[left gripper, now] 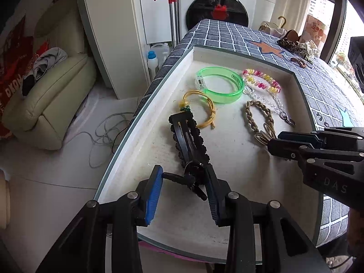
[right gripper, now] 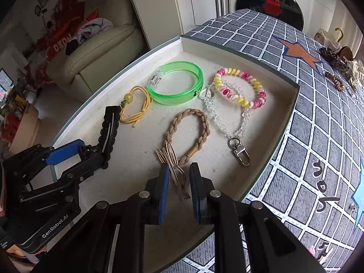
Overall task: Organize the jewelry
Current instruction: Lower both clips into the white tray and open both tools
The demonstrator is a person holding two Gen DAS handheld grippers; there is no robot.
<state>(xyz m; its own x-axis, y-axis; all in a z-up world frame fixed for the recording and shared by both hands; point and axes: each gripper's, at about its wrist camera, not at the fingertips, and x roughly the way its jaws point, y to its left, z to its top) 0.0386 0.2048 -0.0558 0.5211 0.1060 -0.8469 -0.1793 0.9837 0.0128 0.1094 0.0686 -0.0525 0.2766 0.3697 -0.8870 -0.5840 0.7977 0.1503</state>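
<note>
A shallow white tray [left gripper: 127,136] [right gripper: 282,104] on the checked cloth holds several pieces: a green bangle [left gripper: 218,83] [right gripper: 176,84], a yellow cord bracelet [left gripper: 202,107] [right gripper: 136,107], a pink and yellow coil bracelet [left gripper: 261,80] [right gripper: 241,91], a clear bead chain with clasp [left gripper: 279,111] [right gripper: 238,134], a tan braided bracelet [left gripper: 258,118] [right gripper: 188,132] and a black hair clip [left gripper: 188,136] [right gripper: 109,129]. My left gripper [left gripper: 184,182] [right gripper: 84,153] is open around the clip's near end. My right gripper [right gripper: 179,177] [left gripper: 273,144] is slightly open around the braided bracelet's tassel end.
More jewelry and a leopard-print item [left gripper: 293,45] [right gripper: 334,59] lie on the cloth at the far right. A washing machine [left gripper: 218,6], a mop [left gripper: 171,11] and a cream armchair [left gripper: 50,86] stand beyond the table's left edge.
</note>
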